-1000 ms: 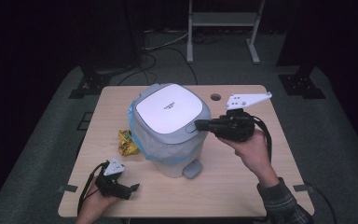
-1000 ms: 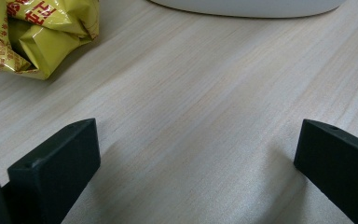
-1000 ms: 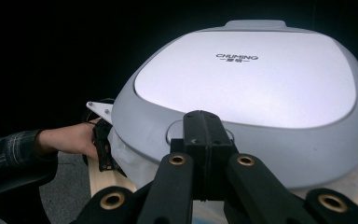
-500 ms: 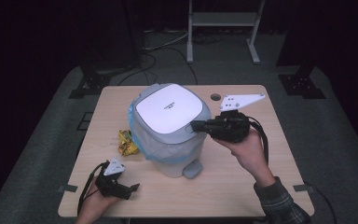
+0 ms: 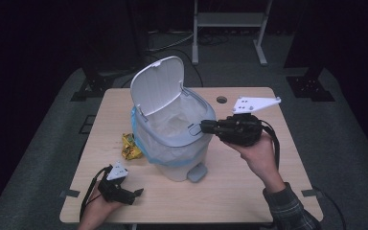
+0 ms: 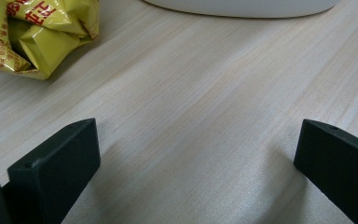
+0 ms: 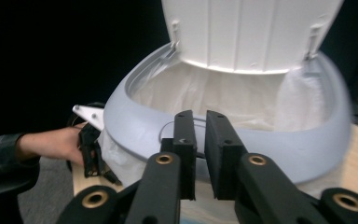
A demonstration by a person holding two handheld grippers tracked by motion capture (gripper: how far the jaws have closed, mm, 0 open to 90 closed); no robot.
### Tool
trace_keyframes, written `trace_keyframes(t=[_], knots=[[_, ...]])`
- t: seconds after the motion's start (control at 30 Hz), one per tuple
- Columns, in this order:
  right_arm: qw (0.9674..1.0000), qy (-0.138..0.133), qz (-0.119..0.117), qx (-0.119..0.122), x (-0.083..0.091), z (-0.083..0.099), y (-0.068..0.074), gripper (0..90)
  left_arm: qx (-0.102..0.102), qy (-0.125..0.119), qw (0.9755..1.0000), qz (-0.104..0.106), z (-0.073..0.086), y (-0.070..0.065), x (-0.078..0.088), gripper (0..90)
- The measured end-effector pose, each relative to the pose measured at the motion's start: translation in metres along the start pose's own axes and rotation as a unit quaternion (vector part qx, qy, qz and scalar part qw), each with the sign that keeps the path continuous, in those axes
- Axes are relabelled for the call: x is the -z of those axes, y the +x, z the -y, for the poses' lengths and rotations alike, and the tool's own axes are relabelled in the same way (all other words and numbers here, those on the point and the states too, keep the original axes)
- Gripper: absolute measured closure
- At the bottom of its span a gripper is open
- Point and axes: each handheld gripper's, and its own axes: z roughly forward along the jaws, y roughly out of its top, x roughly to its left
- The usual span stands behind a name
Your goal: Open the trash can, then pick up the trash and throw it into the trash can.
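The yellow wrapper (image 5: 131, 147) lies beside the bin (image 5: 175, 143), ahead of the spread, empty left gripper (image 5: 124, 192) (the nearer one); the right gripper (image 5: 205, 126) is nearly closed at the rim, nothing gripped.

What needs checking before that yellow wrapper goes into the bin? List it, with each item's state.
1. Lid up: ok, it stands upright over the bin.
2. Liner in place, mouth free: ok.
3. Left gripper ready: ok, jaws wide apart, only bare table between them.
4. Yellow wrapper gripped: not ok, it lies crumpled on the table beside the bin, ahead of the left gripper.
5. Right gripper clear of the bin: cannot tell. Its tips sit at the front rim and its jaws have just been opening to a narrow gap. Nothing is seen between them, and contact with the rim is unclear.
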Motion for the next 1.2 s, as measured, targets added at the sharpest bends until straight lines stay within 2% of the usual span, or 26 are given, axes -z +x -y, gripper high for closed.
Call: trace_keyframes(t=[0.17,0.27,0.3,0.33,0.5,0.57,0.67,0.73,0.77,0.87,0.9,0.97,1.07,1.2], knots=[[0.9999,-0.001,0.014,-0.004,0.011,0.001,-0.003,74.2,0.000,0.000,1.0000,0.000,0.000,0.000,0.000,0.0],[0.9994,-0.007,0.033,-0.005,0.022,0.007,-0.006,65.2,0.000,0.001,1.0000,0.000,0.000,0.000,0.000,0.0],[0.9994,-0.007,0.033,-0.005,0.022,0.007,-0.006,65.2,0.000,0.000,1.0000,0.000,0.000,0.000,0.000,0.0],[0.9990,-0.010,0.044,-0.009,0.029,0.012,-0.009,58.1,0.000,0.000,1.0000,0.000,0.000,0.000,0.000,0.0],[0.9974,-0.005,0.070,-0.016,0.043,0.026,-0.016,51.3,0.000,0.000,1.0000,0.000,0.000,0.000,0.000,0.0],[0.9972,-0.004,0.072,-0.017,0.044,0.028,-0.017,49.1,0.000,0.000,1.0000,0.000,0.000,0.000,0.000,0.0],[0.9956,0.004,0.091,-0.021,0.049,0.043,-0.021,40.5,0.000,0.000,1.0000,0.000,0.000,0.000,0.000,0.0],[0.9951,0.007,0.096,-0.022,0.050,0.047,-0.021,38.8,0.000,0.000,1.0000,0.000,0.000,0.000,0.000,0.0],[0.9942,0.011,0.104,-0.023,0.051,0.055,-0.023,33.7,0.000,0.000,1.0000,0.000,0.000,0.000,0.000,0.0],[0.9931,0.014,0.113,-0.027,0.053,0.062,-0.026,31.0,0.000,0.001,1.0000,0.000,0.000,0.000,0.000,0.0],[0.9920,0.015,0.121,-0.031,0.054,0.069,-0.028,26.7,0.000,0.001,1.0000,0.000,0.000,0.000,0.000,0.0],[0.9916,0.018,0.124,-0.033,0.055,0.073,-0.029,26.4,0.000,0.001,1.0000,0.000,0.000,0.000,0.000,0.0],[0.9894,0.028,0.136,-0.043,0.054,0.088,-0.035,18.7,0.000,0.001,1.0000,0.000,0.000,0.000,0.000,0.0],[0.9875,0.038,0.145,-0.048,0.053,0.101,-0.040,14.8,0.000,0.001,1.0000,0.000,0.000,0.000,0.000,0.0]])
